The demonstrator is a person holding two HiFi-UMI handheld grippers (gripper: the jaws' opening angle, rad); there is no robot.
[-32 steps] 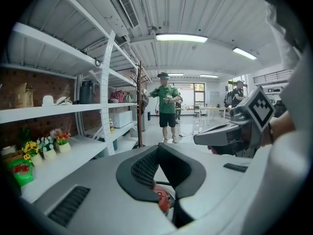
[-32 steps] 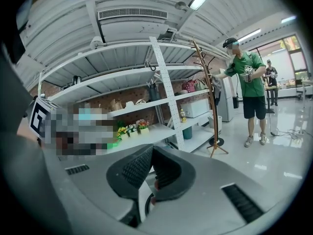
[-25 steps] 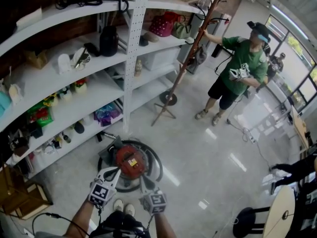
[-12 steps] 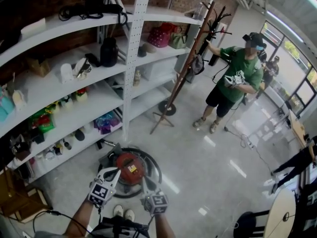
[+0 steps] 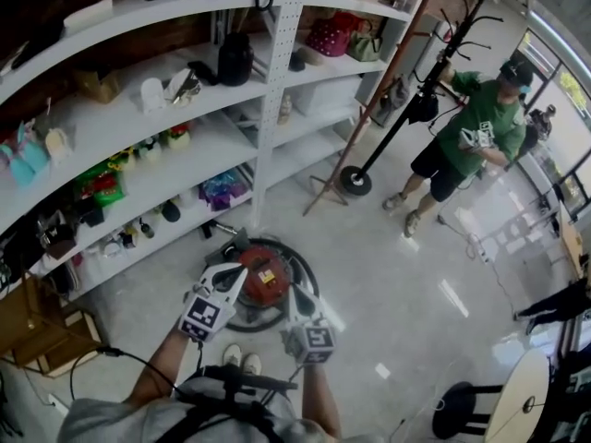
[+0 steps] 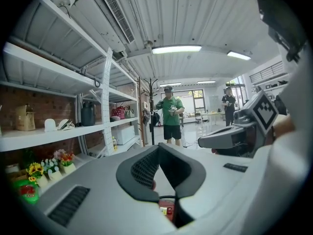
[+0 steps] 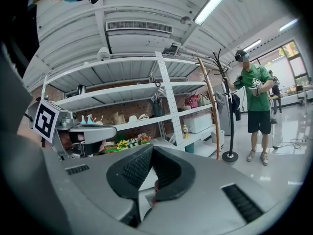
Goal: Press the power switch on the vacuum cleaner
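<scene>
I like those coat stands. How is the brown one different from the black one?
The brown stand looks wooden; the black stand looks like metal. The brown stand rests on spread legs; the black stand has a round base. Both are tall thin poles beside the shelves.

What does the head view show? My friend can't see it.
Seen from above, a person holds the left gripper and right gripper over a red vacuum cleaner on the floor. White shelves stand behind, and someone in green stands beside a coat stand.
</scene>
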